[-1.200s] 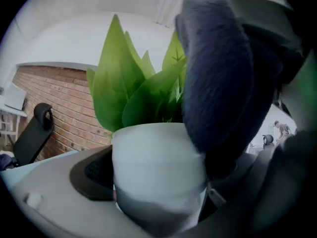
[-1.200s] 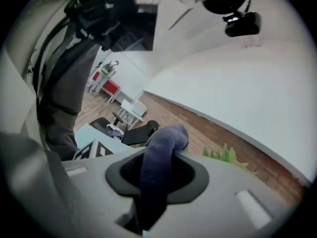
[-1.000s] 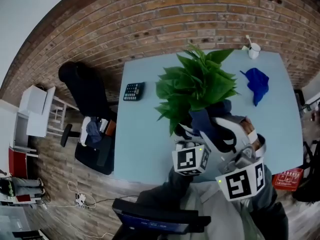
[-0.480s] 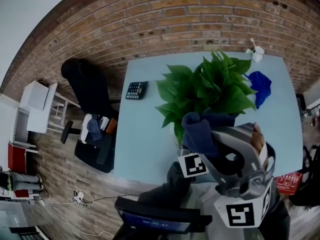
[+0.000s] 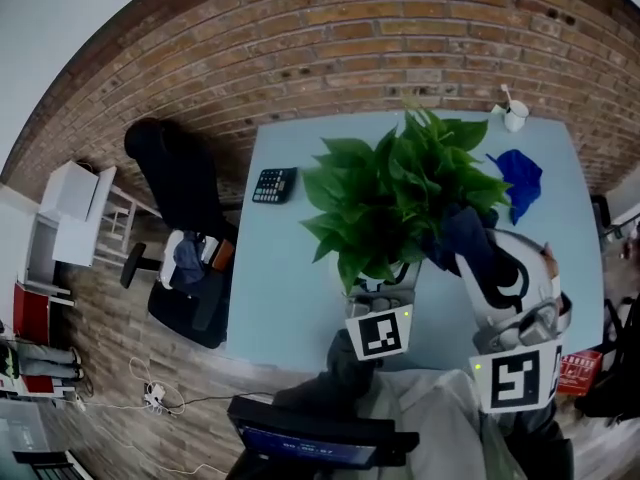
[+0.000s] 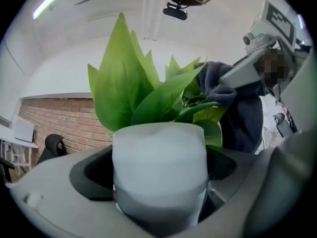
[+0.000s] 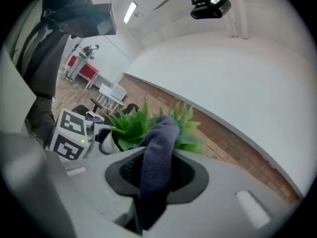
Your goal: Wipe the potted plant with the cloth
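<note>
Right now the potted plant [image 5: 400, 193] sits over the near half of the pale blue table [image 5: 290, 278], its green leaves spread wide above a white pot [image 6: 158, 167]; whether the pot rests on the tabletop or is raised a little I cannot tell. Left gripper [image 5: 383, 296] is clamped on that pot from the near side, one jaw against each side of its wall, steadying it. Right gripper [image 5: 478, 266] pinches a dark cloth [image 7: 154, 172] firmly between its jaws; the free end sticks out ahead and lies against the leaves on the plant's right side. My reading: wiping is under way, with the cloth working the right-hand foliage. No leaf looks visibly cleaner or dustier than another, so how many are done is not clear; the left side and the far leaves are well apart from the cloth and probably remain, and so does the pot's wall, if it counts. Farther out, a bright blue rag [image 5: 518, 176] lies loose on the table's right, a white cup [image 5: 513, 115] stands at the far right corner, a calculator [image 5: 268, 183] sits near the far left edge, and a black chair [image 5: 180, 183] stands beside the table, with a brick wall [image 5: 400, 38] behind.
</note>
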{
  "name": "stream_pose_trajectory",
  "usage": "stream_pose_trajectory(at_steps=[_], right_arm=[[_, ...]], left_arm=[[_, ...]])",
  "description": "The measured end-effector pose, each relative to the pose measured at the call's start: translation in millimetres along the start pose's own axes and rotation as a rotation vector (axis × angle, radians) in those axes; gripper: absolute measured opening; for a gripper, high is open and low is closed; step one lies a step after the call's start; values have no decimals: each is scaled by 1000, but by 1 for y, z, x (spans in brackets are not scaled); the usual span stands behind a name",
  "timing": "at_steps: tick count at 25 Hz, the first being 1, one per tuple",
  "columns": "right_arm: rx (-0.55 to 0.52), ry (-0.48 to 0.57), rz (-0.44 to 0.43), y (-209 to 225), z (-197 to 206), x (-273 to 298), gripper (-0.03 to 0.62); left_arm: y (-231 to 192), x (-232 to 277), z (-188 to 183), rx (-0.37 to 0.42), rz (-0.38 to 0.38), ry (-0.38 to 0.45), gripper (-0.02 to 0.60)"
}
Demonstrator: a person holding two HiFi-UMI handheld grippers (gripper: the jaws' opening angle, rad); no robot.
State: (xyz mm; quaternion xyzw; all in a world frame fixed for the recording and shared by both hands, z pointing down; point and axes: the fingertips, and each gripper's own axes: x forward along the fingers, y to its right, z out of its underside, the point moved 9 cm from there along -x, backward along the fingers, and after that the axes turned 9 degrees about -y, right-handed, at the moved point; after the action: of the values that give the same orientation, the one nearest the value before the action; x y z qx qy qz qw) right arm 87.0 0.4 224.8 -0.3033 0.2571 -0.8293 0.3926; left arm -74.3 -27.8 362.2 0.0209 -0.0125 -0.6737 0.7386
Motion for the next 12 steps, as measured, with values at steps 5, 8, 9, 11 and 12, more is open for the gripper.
stream_pose_trajectory(at_steps=[5,8,9,11,12], right_arm=[[68,187,239,47,-36,-32,95],[-10,111,333,48,-43,-16,95],[-35,41,304,42,-37,-5,95],[-46,-53,194,25,-27,9,95],[-29,-68,133,16,-23,10,95]], left_arm=[[8,-2,3,62,11,-2,538],[20,-4,4,87,34,-2,538],[23,-4,4,94,39,-5,538],[24,-3,6,81,40,-13,538],[22,-2,8,59,35,-24,538]])
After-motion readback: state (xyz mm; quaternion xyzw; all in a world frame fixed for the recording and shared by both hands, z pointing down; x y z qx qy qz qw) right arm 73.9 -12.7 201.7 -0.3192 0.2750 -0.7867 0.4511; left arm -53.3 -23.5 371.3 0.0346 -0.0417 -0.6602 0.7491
